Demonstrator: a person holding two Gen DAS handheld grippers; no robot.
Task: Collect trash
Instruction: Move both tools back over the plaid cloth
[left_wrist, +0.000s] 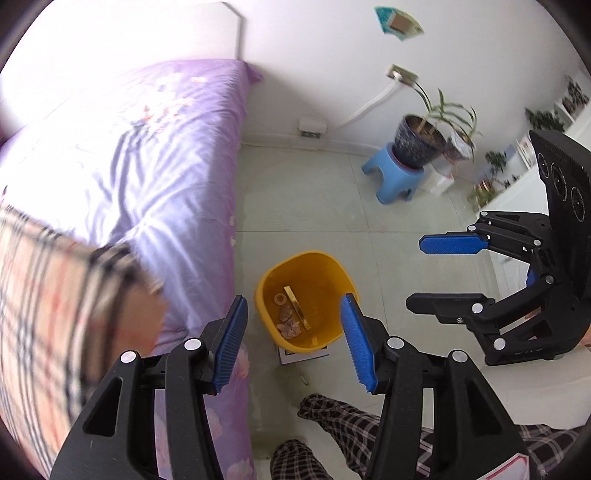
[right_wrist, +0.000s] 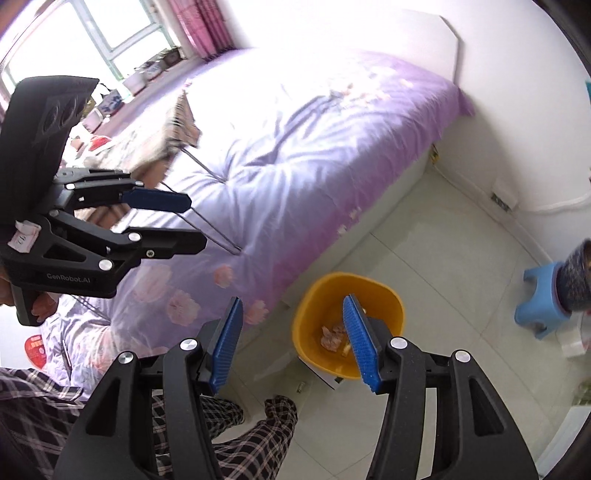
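The purple-sheeted bed is seen filling the frame from nine to twelve o'clock. At five o'clock from it, on the floor, the yellow bin is found, with crumpled scraps and a gold strip inside. Both the left gripper and the right gripper are held spread wide, nothing between the fingers. The scraps are judged light, soft and crushable; the strip stiffer, best pinched across its narrow edges.
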